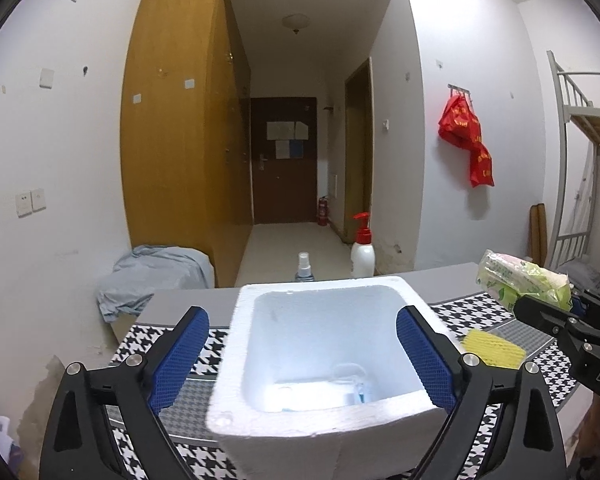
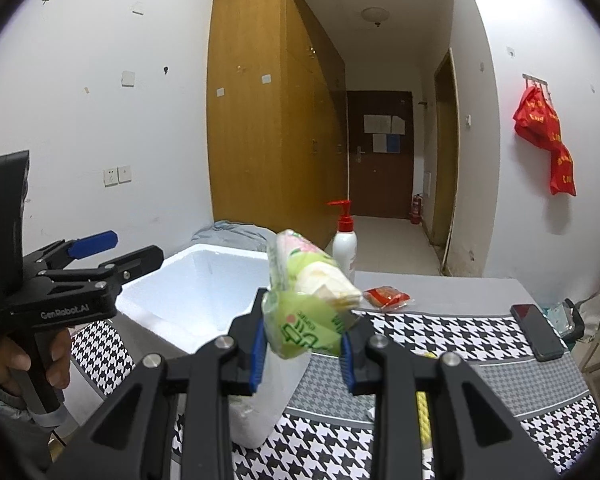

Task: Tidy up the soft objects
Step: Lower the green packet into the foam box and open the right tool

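Reading "GenRobot.AI" on left gripper (image 2: pixel 112 254); tissue pack (image 2: pixel 308 292) print unreadable

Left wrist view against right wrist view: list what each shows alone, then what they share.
Left wrist only: the small spray bottle behind the foam box, something pale lying inside the box, and a bunk bed frame.

Right wrist only: a dark phone, a red packet, and the hand holding the left gripper.

Both: foam box, green tissue pack, red-capped pump bottle, yellow sponge.
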`<state>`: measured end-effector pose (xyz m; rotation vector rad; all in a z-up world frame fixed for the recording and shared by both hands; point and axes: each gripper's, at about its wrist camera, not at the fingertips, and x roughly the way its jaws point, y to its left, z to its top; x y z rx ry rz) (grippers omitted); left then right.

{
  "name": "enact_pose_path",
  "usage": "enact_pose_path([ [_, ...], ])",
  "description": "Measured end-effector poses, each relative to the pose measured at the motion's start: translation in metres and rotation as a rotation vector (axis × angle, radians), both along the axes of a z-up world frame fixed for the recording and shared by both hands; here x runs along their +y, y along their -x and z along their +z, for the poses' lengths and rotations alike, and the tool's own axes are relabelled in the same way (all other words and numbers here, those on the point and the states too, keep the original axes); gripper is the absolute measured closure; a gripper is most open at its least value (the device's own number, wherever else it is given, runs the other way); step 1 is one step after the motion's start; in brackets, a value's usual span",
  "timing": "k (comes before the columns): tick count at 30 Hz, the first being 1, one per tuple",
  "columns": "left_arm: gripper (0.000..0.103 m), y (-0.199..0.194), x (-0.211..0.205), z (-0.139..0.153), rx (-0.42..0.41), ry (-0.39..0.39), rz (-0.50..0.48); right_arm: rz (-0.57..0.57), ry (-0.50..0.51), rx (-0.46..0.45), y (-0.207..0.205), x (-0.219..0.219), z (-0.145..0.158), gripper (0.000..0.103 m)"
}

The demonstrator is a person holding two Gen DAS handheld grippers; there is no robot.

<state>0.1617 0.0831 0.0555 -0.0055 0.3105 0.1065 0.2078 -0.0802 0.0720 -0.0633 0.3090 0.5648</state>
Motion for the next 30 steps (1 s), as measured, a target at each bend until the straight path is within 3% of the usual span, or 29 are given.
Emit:
enact_pose_path([
  [30,0.004,0.032,0.034,0.000,-0.057,-0.018,0.103,0.090,0.028,0.035,-0.015,0.058,0.005,0.069],
])
